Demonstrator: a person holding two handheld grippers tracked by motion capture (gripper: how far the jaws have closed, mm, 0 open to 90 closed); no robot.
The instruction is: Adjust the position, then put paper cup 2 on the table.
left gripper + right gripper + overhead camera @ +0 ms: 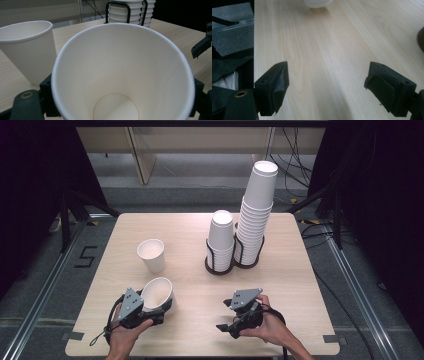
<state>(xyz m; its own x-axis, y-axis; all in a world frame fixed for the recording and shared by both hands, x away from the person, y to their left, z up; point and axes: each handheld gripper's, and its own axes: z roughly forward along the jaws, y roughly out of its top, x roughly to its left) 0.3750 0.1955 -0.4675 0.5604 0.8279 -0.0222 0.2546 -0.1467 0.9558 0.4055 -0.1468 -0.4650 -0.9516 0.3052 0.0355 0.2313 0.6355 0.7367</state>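
Your left gripper (159,306) and right gripper (226,315) were matte black, each topped with a grey three-cornered plate dotted with small dark screw holes. A thin black cable looped from each body. The jaws ended in blocky black pads with worn, peeling facing, and a brass-ringed hole sat at each lower-left corner. Your forearms were bare, no sleeves.
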